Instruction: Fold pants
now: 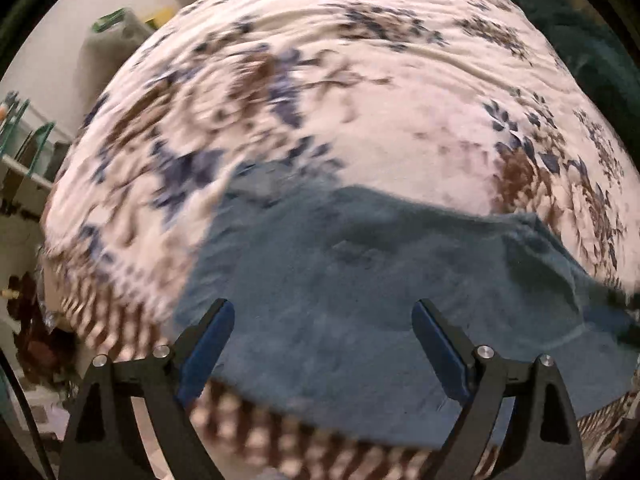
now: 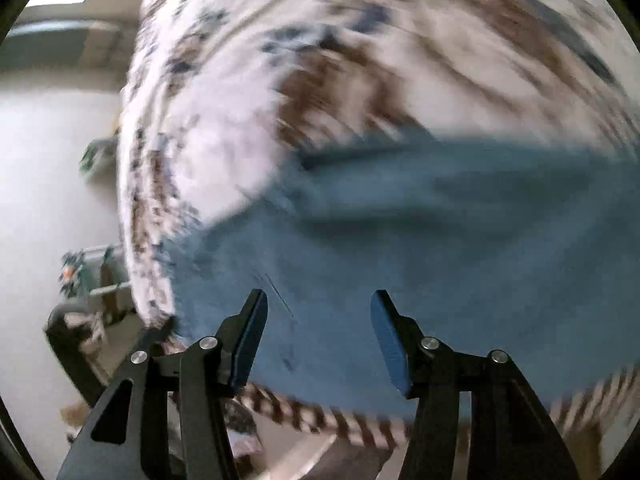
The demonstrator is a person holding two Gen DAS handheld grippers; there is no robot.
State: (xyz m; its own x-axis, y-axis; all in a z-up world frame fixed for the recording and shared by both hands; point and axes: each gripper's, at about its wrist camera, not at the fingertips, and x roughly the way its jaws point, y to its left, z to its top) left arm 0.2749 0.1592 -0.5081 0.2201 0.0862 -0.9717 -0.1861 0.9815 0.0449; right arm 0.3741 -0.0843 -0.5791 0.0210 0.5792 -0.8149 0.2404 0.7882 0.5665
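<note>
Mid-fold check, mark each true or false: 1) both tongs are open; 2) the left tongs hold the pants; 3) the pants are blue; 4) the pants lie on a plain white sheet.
1) True: left tongs and right tongs both stand open.
2) False: nothing sits between their fingers; they hang over the pants.
3) True: the pants are blue in both views.
4) False: the bedcover under them is white with a blue and brown floral print.
</note>
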